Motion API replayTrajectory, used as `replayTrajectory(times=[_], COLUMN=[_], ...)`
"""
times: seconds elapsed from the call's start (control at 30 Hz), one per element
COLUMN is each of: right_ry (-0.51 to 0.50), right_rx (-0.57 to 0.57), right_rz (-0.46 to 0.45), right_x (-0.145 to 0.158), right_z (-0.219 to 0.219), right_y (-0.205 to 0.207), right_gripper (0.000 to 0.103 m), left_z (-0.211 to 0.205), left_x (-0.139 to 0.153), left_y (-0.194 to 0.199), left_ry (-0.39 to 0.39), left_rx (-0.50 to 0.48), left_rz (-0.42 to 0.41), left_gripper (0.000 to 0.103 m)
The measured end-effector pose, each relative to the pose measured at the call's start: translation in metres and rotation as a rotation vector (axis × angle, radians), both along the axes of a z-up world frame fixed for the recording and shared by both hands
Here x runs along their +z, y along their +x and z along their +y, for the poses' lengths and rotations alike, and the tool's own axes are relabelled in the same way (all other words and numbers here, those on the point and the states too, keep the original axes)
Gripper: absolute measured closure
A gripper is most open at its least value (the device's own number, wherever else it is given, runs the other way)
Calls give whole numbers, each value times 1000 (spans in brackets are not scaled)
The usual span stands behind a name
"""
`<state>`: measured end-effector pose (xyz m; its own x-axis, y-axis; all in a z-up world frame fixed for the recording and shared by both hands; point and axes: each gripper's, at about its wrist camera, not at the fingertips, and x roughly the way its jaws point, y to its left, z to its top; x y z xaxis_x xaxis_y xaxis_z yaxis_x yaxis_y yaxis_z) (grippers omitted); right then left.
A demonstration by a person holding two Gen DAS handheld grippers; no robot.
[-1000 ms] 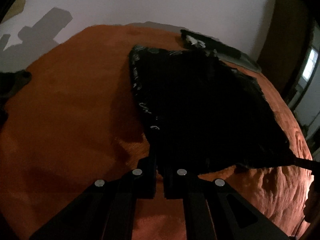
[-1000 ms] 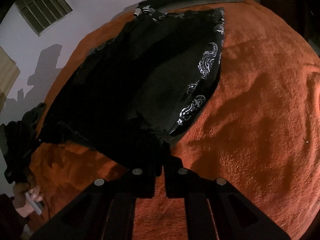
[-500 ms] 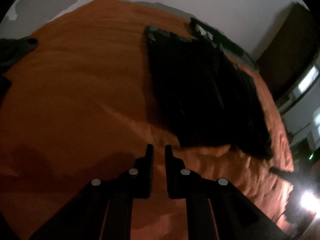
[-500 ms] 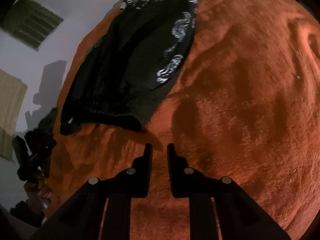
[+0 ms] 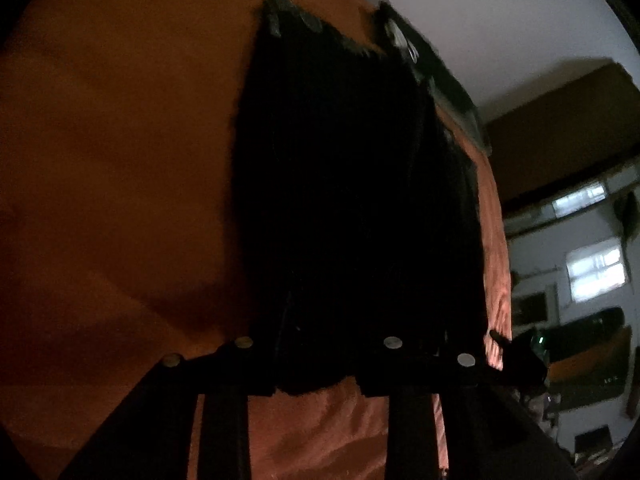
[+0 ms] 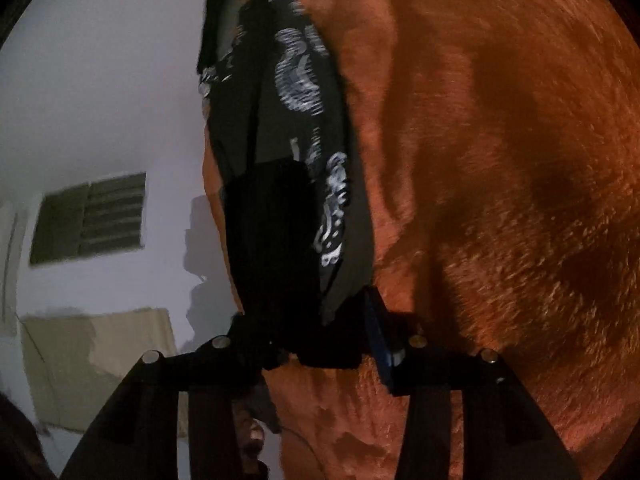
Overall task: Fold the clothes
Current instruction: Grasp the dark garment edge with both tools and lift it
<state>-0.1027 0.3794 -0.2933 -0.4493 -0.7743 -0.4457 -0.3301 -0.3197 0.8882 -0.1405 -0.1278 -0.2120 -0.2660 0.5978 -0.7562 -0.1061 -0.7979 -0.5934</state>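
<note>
Both tongs, left and right, spreading apart around limp black garment on fuzzy orange blanket.

Orange fleece blanket as work surface; white wall with louvred vent; bright window

Both grippers matte black w/ round silver screws.

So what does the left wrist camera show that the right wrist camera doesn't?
Only the left wrist view shows bright windows and a dark wardrobe at the right. Only the right wrist view shows the garment's white print, a wall vent and a beige cloth on the wall. Both show the black garment lying on the orange blanket, its near edge between opening tongs, left and right.
</note>
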Motion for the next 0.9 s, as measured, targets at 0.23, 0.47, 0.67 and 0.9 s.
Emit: replayTrajectory(times=[0.23, 0.47, 0.67, 0.9], right_ry=[160, 230, 312, 155], right_rx=[69, 110, 172, 100], right_rz=[-31, 26, 2, -58], right_x=[4, 38, 38, 16], right_z=[-9, -12, -10, -4], right_y=[-7, 28, 43, 28], right_gripper=[81, 95, 102, 55], left_z=[22, -13, -27, -23], left_x=[-9, 22, 7, -2], left_y=[19, 57, 68, 17], left_ry=[-84, -34, 17, 122], left_rx=[-50, 16, 1, 118], left_rz=[49, 66, -61, -114], left_gripper=[103, 103, 101, 59])
